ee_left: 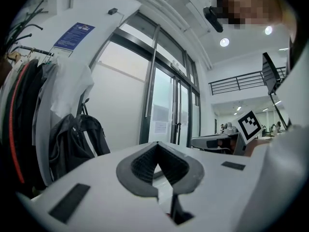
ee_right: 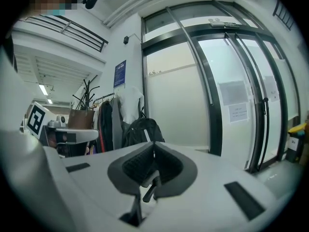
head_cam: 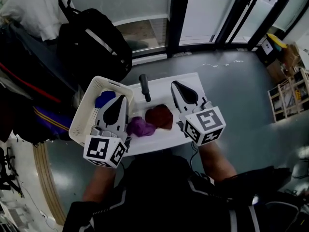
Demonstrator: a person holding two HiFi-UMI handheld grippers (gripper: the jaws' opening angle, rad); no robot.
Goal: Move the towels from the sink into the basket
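A purple towel (head_cam: 141, 127) and a dark red towel (head_cam: 160, 116) lie side by side in the white sink (head_cam: 166, 83), below its black faucet (head_cam: 144, 87). A blue towel (head_cam: 104, 99) lies in the cream basket (head_cam: 86, 111) to the sink's left. My left gripper (head_cam: 120, 101) hovers over the basket's right edge, shut and holding nothing. My right gripper (head_cam: 176, 85) hangs over the sink's right part, beside the red towel, also shut and holding nothing. In both gripper views the jaws (ee_left: 157, 146) (ee_right: 153, 146) point level at the room, so no towel shows there.
A black backpack (head_cam: 96, 37) and hanging clothes (head_cam: 29, 47) stand behind the basket at the left. Glass doors (head_cam: 217, 8) run along the far side. Boxes and a wooden crate (head_cam: 289, 95) sit at the right on the grey floor.
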